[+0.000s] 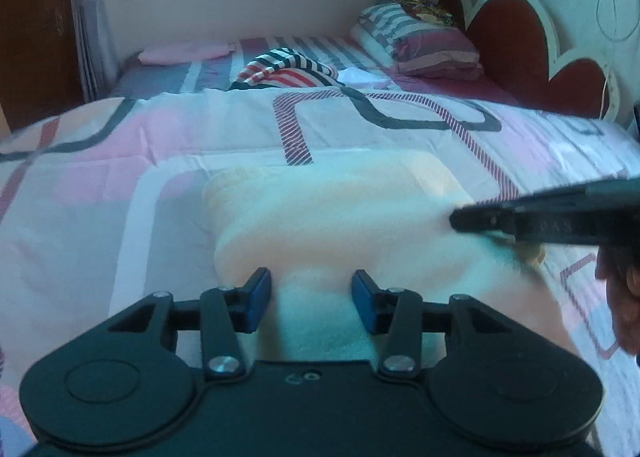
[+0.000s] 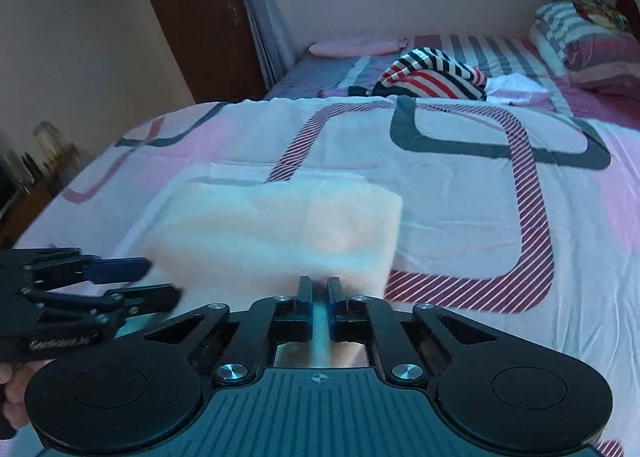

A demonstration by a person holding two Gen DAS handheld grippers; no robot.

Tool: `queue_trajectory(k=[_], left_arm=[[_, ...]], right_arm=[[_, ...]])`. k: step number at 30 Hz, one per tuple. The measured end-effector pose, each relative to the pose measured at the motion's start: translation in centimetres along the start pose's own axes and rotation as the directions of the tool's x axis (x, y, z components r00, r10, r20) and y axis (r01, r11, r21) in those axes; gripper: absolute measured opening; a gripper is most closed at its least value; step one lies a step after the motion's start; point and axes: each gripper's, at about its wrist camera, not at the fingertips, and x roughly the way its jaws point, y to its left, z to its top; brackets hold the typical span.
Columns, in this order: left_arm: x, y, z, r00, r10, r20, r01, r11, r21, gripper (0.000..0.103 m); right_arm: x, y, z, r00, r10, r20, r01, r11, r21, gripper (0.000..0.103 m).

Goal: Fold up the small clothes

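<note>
A cream fluffy cloth (image 1: 336, 213) lies partly folded on the patterned bedspread (image 1: 120, 161); it also shows in the right wrist view (image 2: 272, 229). My left gripper (image 1: 311, 303) is open, its blue pads on either side of the cloth's near edge. In the right wrist view the left gripper (image 2: 156, 281) sits at the cloth's left corner. My right gripper (image 2: 319, 305) is shut on the cloth's near edge, a thin strip pinched between the pads. In the left wrist view the right gripper (image 1: 460, 219) reaches in from the right onto the cloth.
A striped red, white and black garment (image 1: 288, 69) and a white one (image 2: 516, 87) lie further up the bed. Pillows (image 1: 420, 41) are stacked by the red headboard (image 1: 512, 41). A pink folded cloth (image 1: 180, 53) lies near the window wall. A wooden door (image 2: 200, 9) stands to the left.
</note>
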Motion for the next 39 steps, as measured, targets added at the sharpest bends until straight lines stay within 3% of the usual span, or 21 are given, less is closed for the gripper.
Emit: queue_trajectory(k=[6, 9, 14, 18, 21, 24, 28, 30, 33, 35, 37, 39], left_arm=[[-3.3, -0.9, -1.7, 0.999, 0.0, 0.036, -0.001, 1.0, 0.031, 0.04], [-5.9, -1.1, -3.7, 0.998, -0.016, 0.058, 0.017, 1.0, -0.007, 0.039], [-8.2, -3.3, -7.2, 0.998, -0.042, 0.052, 0.043, 0.999, -0.024, 0.039], [-8.6, -4.7, -9.4, 0.997, -0.079, 0.022, 0.08, 0.996, -0.024, 0.039], [-8.5, -5.7, -10.6, 0.996, -0.084, 0.007, 0.084, 0.996, 0.007, 0.039], [-9.2, -6.7, -11.6, 0.999, -0.048, 0.015, 0.048, 0.997, 0.058, 0.039], [-11.4, -5.8, -12.7, 0.997, -0.041, 0.07, 0.043, 0.999, -0.031, 0.039], [-11.9, -5.3, -13.6, 0.996, 0.007, 0.084, -0.002, 0.998, -0.064, 0.039], [-11.1, -4.4, -14.4, 0.998, 0.053, 0.039, -0.048, 0.993, -0.109, 0.039], [-10.7, -3.9, -14.8, 0.996, 0.078, 0.033, -0.074, 0.99, -0.117, 0.039], [-10.9, -3.4, -14.6, 0.995, 0.095, 0.032, -0.09, 0.986, -0.143, 0.039], [-11.7, -3.1, -14.4, 0.995, 0.098, 0.036, -0.09, 0.98, -0.176, 0.039]], right_arm=[[-1.4, -0.7, -0.4, 0.999, -0.04, -0.002, 0.04, 0.999, -0.006, 0.006], [-5.4, 1.0, -1.8, 0.999, 0.008, 0.045, -0.005, 0.998, -0.061, 0.006], [-8.4, 4.0, -6.8, 0.998, 0.065, -0.017, -0.067, 0.984, -0.163, 0.006], [-8.3, 4.8, -10.4, 0.997, 0.002, -0.074, -0.016, 0.981, -0.192, 0.006], [-8.5, 4.4, -11.9, 0.996, -0.055, -0.066, 0.042, 0.98, -0.194, 0.006], [-9.0, 4.1, -12.1, 0.994, -0.085, -0.069, 0.072, 0.982, -0.173, 0.006], [-10.5, 2.5, -12.0, 0.996, -0.09, -0.015, 0.09, 0.995, -0.042, 0.006], [-10.0, 1.4, -12.0, 0.993, -0.107, -0.045, 0.108, 0.994, 0.003, 0.006], [-8.7, 0.8, -12.3, 0.994, -0.039, -0.098, 0.042, 0.998, 0.037, 0.006], [-8.7, 0.8, -12.5, 0.996, -0.022, -0.089, 0.026, 0.999, 0.041, 0.006], [-8.9, 0.7, -12.8, 0.994, 0.043, -0.098, -0.037, 0.997, 0.068, 0.006], [-9.6, 1.1, -13.4, 0.996, 0.016, -0.093, -0.013, 0.999, 0.031, 0.006]])
